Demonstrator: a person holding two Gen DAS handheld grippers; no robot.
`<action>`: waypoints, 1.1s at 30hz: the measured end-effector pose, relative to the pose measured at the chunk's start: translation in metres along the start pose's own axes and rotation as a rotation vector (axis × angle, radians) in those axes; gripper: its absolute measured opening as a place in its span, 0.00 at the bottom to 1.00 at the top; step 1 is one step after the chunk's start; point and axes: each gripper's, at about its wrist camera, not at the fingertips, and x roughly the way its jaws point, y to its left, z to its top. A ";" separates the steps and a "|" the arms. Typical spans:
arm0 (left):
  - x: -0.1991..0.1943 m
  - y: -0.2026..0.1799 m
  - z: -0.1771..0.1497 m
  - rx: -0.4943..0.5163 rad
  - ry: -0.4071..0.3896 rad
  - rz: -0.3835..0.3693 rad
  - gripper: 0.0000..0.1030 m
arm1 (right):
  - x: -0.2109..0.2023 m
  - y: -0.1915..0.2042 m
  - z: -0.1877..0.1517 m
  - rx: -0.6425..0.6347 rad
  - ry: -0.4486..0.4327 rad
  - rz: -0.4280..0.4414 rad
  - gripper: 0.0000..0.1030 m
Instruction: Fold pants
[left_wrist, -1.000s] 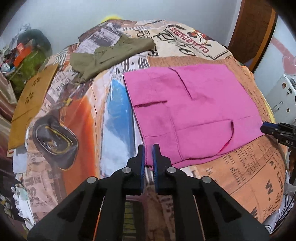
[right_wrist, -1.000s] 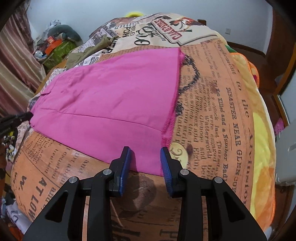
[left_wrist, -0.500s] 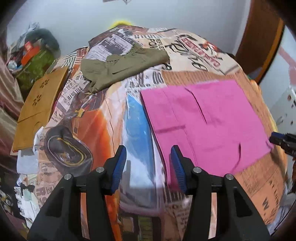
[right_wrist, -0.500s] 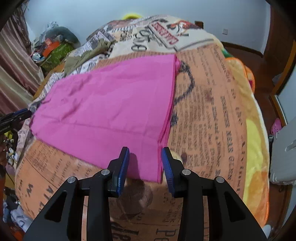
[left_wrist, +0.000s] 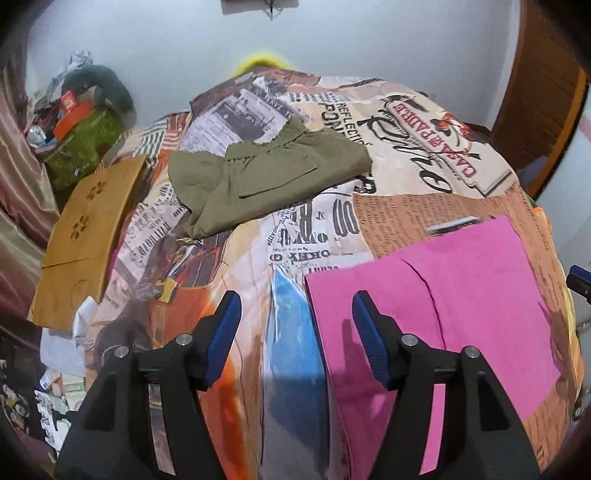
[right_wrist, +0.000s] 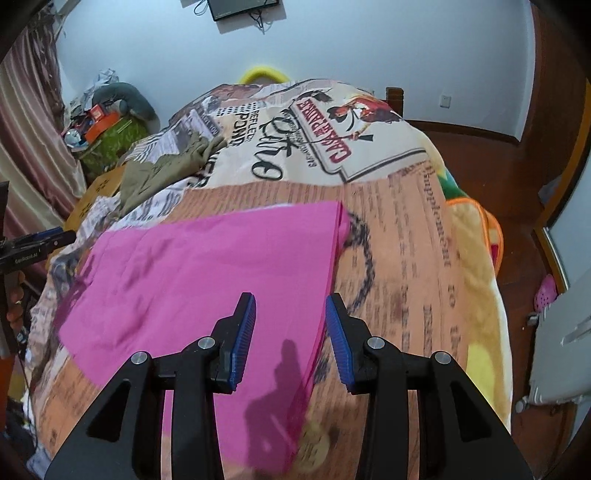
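Pink pants (left_wrist: 461, 306) lie folded flat on the printed bedspread (left_wrist: 332, 221), also seen in the right wrist view as pink pants (right_wrist: 207, 273). My left gripper (left_wrist: 295, 332) hovers above the pants' left edge, its jaws opening with nothing between them. My right gripper (right_wrist: 290, 332) hangs over the pants' right edge, open, with only air between its blue pads (right_wrist: 243, 332). The left gripper's tip (right_wrist: 40, 240) shows at the far left of the right wrist view. Olive-green pants (left_wrist: 266, 177) lie folded farther back on the bed.
A wooden board (left_wrist: 88, 229) leans at the bed's left side. A cluttered green bag (left_wrist: 81, 140) sits in the back left corner. A wooden door (left_wrist: 539, 92) stands at the right. A white appliance (right_wrist: 561, 343) stands on the floor to the right of the bed.
The left gripper let go of the pink pants' corner, opened wide, rose and shifted left. The right gripper lifted and drew back from the pants' edge, widening slightly.
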 end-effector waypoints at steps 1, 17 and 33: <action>0.007 0.001 0.002 -0.007 0.011 -0.005 0.61 | 0.006 -0.002 0.005 -0.002 0.000 -0.006 0.35; 0.065 -0.013 0.012 -0.041 0.123 -0.123 0.51 | 0.093 -0.034 0.054 0.072 0.029 0.006 0.35; 0.067 -0.027 -0.002 0.041 0.080 -0.007 0.03 | 0.133 -0.031 0.052 -0.033 0.070 -0.058 0.09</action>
